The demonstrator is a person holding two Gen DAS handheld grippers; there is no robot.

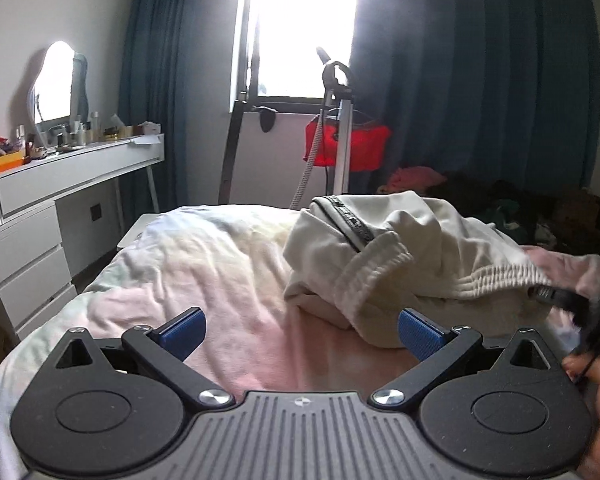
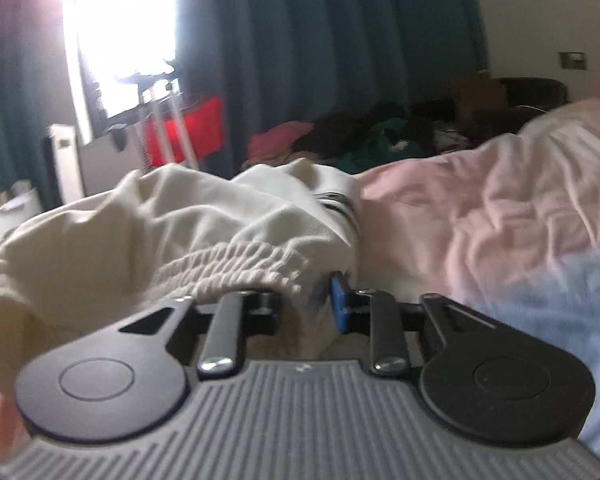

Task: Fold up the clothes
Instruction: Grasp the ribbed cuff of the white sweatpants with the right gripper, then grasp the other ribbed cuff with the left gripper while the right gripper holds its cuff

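A cream garment (image 1: 392,256) with an elastic waistband and a dark striped side band lies crumpled on the bed, right of centre in the left wrist view. My left gripper (image 1: 302,334) is open and empty just in front of it, its right pad (image 1: 420,334) close to a cuff. In the right wrist view my right gripper (image 2: 310,300) is shut on the cream garment (image 2: 180,232) at the end of its waistband (image 2: 236,264). The right gripper also shows at the right edge of the left wrist view (image 1: 556,298).
The bed carries a rumpled pink and white duvet (image 1: 204,264). A white dressing table (image 1: 60,176) with a mirror and bottles stands to the left. A garment steamer stand (image 1: 340,128) with a red item stands by the window. A pile of dark clothes (image 2: 380,136) lies beyond the bed.
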